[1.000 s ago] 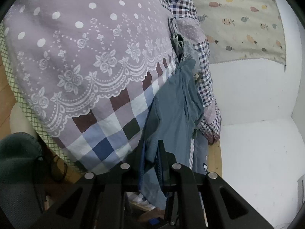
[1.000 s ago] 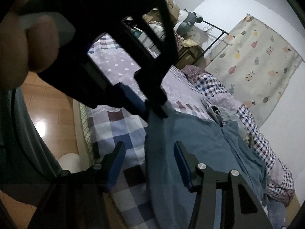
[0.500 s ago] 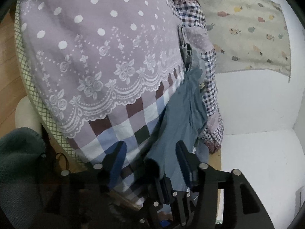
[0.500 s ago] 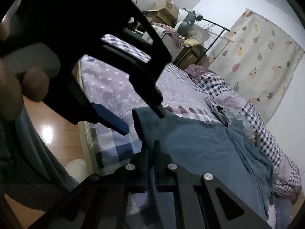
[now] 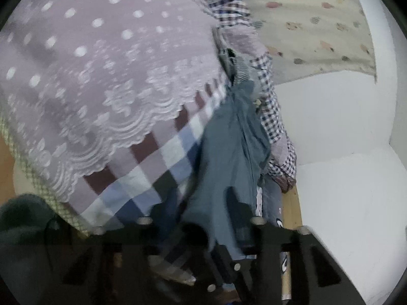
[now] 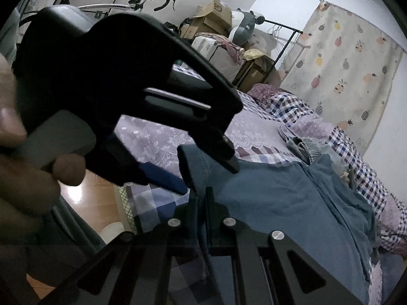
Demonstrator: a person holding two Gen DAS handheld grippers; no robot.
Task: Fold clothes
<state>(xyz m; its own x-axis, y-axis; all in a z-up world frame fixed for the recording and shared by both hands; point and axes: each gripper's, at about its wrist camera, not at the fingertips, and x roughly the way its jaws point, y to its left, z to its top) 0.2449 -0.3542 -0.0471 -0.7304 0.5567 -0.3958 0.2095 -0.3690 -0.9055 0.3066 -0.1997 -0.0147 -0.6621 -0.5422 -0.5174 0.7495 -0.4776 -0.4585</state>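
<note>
A teal blue garment [image 6: 285,203] lies stretched along the bed, its near corner lifted. My right gripper [image 6: 202,198] is shut on that corner's hem. My left gripper [image 5: 201,216] is open, its blue-padded fingers [image 5: 239,218] either side of the same garment [image 5: 229,157] without pinching it. In the right wrist view the left gripper [image 6: 203,175] hangs just above the held corner, jaws apart, one black tip touching the cloth.
The bed has a lilac lace-print cover [image 5: 101,71] with a checked border [image 5: 157,167]. A crumpled checked quilt [image 6: 356,152] and grey clothes [image 6: 302,145] lie beyond the garment. Wood floor [image 6: 94,193] is on the left, boxes and a rack [image 6: 229,40] behind.
My left gripper opened and let go of the garment corner. My right gripper closed on that corner and now holds it. The left gripper shifted slightly above it.
</note>
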